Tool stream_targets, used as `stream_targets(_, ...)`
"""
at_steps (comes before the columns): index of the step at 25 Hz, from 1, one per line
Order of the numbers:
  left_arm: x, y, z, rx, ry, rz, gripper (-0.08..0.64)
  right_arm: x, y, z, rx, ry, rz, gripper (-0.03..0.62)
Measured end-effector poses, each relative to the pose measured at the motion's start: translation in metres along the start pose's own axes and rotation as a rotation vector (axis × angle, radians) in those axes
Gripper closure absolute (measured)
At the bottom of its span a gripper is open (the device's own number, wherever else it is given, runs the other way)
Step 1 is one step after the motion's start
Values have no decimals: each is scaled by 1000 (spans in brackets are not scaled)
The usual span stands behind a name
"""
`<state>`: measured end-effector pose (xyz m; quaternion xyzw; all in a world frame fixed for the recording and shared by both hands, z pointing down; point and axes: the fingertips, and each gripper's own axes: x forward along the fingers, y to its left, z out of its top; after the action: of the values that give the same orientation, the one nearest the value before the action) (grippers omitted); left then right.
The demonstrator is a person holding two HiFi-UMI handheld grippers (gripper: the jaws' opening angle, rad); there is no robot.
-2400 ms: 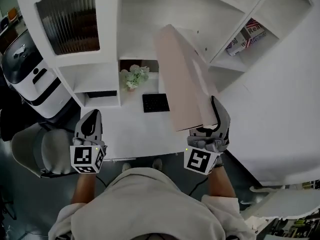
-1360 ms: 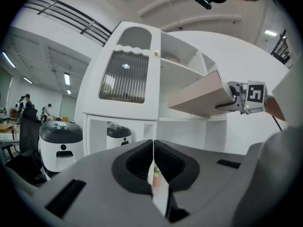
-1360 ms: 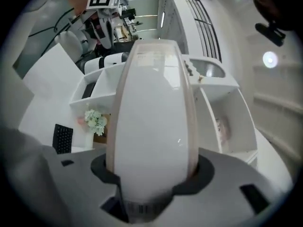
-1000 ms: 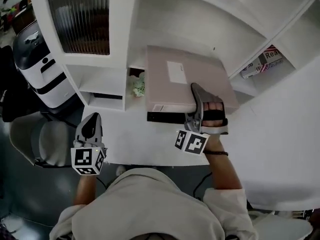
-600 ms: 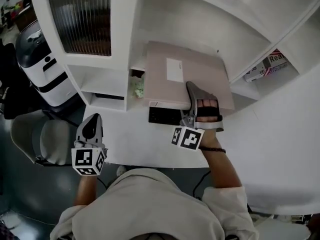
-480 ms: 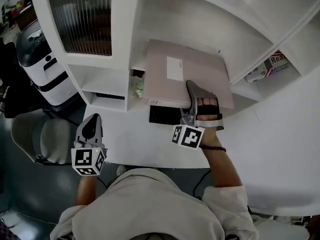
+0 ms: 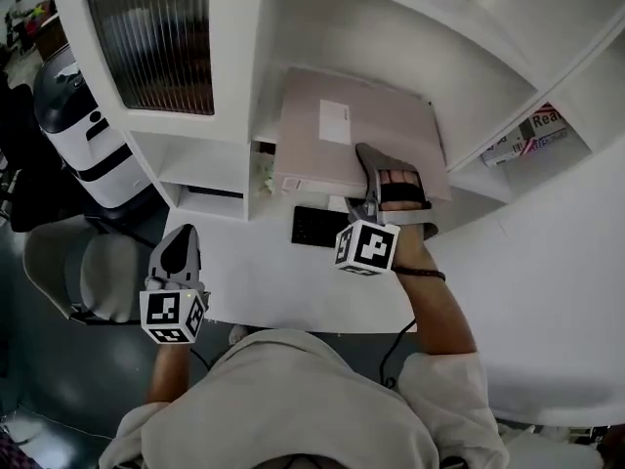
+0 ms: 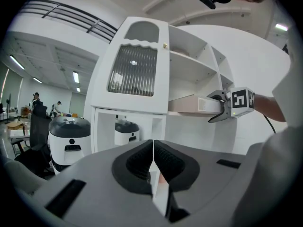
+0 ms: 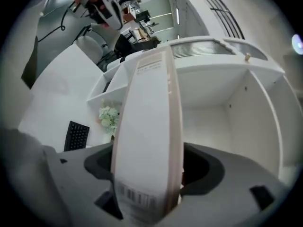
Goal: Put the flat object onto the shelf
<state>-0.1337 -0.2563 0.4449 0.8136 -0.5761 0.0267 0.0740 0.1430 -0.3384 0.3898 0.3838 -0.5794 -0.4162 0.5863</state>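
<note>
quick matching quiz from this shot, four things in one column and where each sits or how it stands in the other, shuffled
Things:
1. pink box
2. keyboard
3. plant
4. left gripper

Places or states:
A. black, lying on the desk
B. jaws shut, nothing in them
C. lying flat on the shelf
D. green and white, tucked under the shelf

Pairs: 1-C, 2-A, 3-D, 4-B
</note>
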Motion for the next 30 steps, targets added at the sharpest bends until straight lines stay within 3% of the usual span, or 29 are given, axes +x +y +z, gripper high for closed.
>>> stream_targets(13,11,-1,0,-4,0,19,554,34,-12,-1,28,-17,119,169)
stream_targets(30,19,5,0,-15,1,64,554,68,-22,-4,50,-58,198,130)
